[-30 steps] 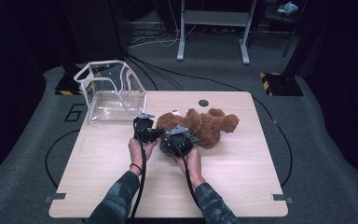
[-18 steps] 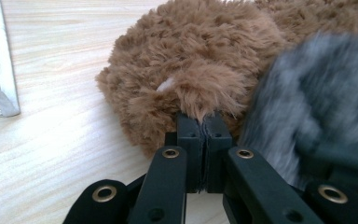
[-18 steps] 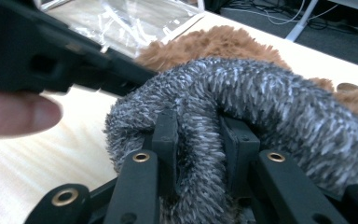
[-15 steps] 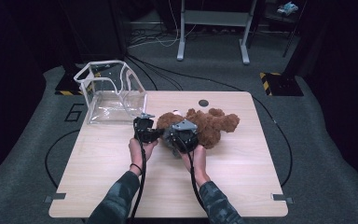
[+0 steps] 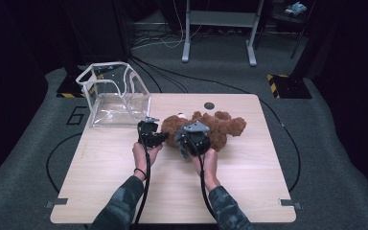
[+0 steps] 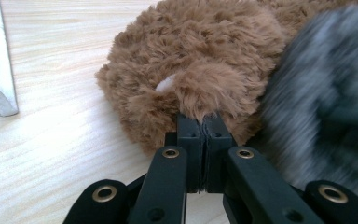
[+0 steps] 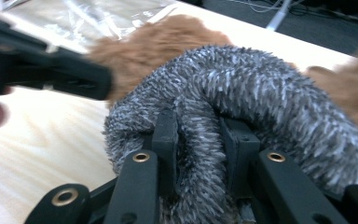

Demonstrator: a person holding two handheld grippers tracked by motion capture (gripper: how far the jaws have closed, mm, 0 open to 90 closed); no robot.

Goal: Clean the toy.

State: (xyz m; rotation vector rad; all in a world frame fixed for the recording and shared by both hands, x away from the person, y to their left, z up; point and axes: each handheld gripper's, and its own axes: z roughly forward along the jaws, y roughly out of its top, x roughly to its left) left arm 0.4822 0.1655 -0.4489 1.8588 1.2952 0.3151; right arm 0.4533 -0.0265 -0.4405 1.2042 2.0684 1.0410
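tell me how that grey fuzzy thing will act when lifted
Probably floppy: the grey fuzzy thing bunches into a fold between the right gripper jaws. Likely light and unbreakable, being soft pile. It should not slip, since the jaws bite deep.

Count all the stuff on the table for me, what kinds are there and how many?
Brown teddy bear: 1
Grey furry cloth on the bear: 1
Clear plastic bag: 1
Small dark round disc: 1
Gripper, left and right: 2
Total: 6
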